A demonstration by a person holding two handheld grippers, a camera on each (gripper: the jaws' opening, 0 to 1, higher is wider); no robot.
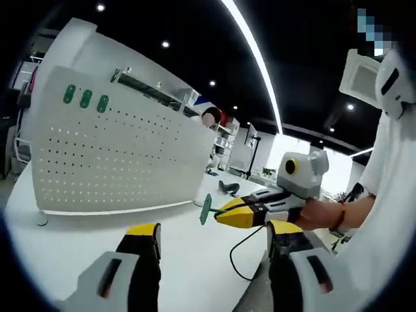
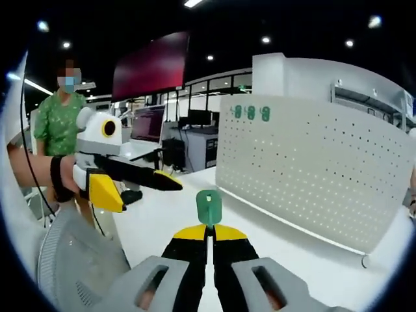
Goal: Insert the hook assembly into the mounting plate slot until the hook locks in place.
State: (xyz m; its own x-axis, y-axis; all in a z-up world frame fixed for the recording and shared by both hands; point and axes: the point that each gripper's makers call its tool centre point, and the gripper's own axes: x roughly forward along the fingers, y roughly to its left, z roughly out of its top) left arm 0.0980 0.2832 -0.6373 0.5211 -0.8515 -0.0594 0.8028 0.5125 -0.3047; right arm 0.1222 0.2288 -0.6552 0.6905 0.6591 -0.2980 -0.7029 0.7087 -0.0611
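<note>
White tabletop under us, perforated white pegboard upper right, our right gripper clenched on green plastic hook, left gripper released, low in frame.

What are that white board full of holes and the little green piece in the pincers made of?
The pegboard looks like white painted sheet metal or plastic: thin, flat, evenly punched, matte. The green hook, clamped in the right gripper, looks like moulded plastic: uniform colour, soft sheen.

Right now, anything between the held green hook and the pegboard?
Nothing: bare white table separates the green hook, held in the right gripper, from the pegboard, per the right gripper view.
</note>
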